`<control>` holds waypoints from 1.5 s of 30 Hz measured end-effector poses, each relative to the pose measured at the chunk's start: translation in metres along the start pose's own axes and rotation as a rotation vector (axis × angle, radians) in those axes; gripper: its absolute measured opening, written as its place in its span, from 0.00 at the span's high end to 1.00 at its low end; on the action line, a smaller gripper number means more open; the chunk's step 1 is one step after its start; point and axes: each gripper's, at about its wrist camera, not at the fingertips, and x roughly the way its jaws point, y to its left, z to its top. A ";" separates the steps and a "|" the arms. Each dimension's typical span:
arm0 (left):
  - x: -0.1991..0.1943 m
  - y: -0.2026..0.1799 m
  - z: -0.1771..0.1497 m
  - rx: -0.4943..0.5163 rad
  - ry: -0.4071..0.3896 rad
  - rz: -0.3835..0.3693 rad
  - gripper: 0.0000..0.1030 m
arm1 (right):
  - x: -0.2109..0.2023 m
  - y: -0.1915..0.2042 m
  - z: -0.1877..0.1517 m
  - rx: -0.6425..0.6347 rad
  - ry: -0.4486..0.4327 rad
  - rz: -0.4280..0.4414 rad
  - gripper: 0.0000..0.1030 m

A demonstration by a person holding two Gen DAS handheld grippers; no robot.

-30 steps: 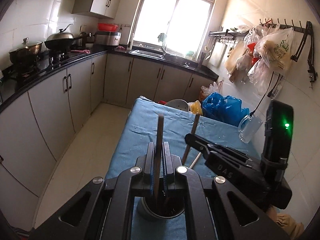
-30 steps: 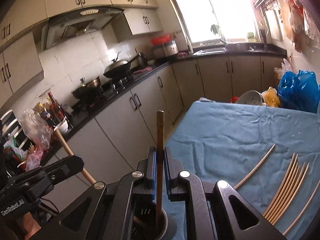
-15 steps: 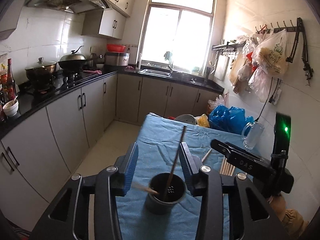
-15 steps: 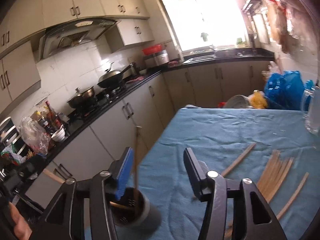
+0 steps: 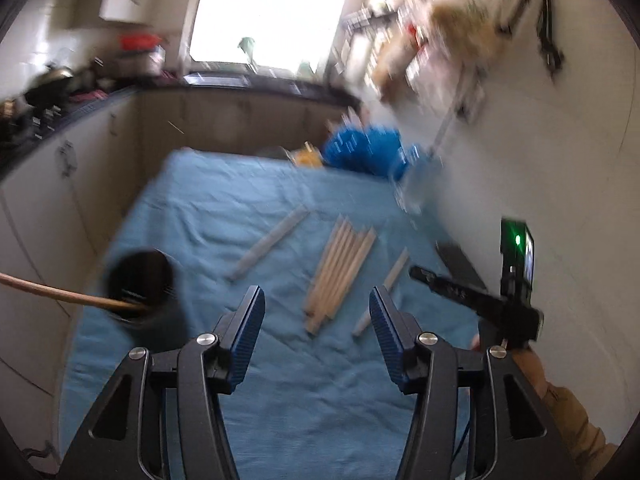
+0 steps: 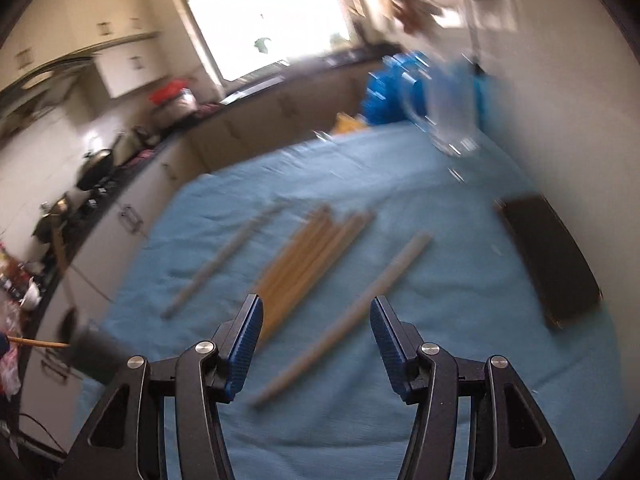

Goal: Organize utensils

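On the table with the blue cloth (image 5: 224, 200), a bunch of pale wooden chopsticks (image 5: 340, 268) lies side by side near the middle. One single thin stick (image 5: 268, 248) lies apart on their left, and another single stick (image 5: 382, 292) lies apart on their right. A round black cup (image 5: 140, 288) stands at the left edge of the cloth, and a long wooden stick (image 5: 60, 294) leans out of it to the left. Both pictures are blurry, so small things are hard to make out.

The left gripper (image 5: 316, 332) hangs over the cloth with its blue fingers (image 5: 248, 336) spread wide, and it holds nothing. The right gripper (image 6: 316, 336) is also spread wide and holds nothing; it hangs just above the near end of the right-hand stick (image 6: 348, 316). A flat dark block (image 6: 548, 256) lies on the cloth near the wall. A blue plastic bag (image 5: 360, 150) sits at the far end of the table.
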 end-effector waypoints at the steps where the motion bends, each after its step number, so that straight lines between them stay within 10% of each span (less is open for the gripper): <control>1: 0.017 -0.007 -0.003 0.009 0.035 -0.002 0.49 | 0.006 -0.013 -0.003 0.023 0.018 -0.006 0.42; 6: 0.096 -0.025 -0.005 0.010 0.161 0.034 0.68 | 0.027 -0.045 -0.013 0.098 0.060 0.025 0.42; 19: 0.225 -0.016 0.012 0.028 0.271 0.120 0.73 | 0.063 -0.029 -0.011 0.014 0.071 0.052 0.42; 24: 0.234 -0.012 0.017 0.035 0.273 0.109 0.88 | 0.063 -0.028 -0.012 0.015 0.064 0.057 0.41; 40: 0.239 -0.031 0.015 0.151 0.270 0.216 0.88 | 0.066 -0.014 -0.011 -0.060 0.084 -0.020 0.42; 45: 0.221 -0.008 0.011 0.018 0.304 0.199 1.00 | 0.079 0.017 -0.009 -0.255 0.152 -0.199 0.71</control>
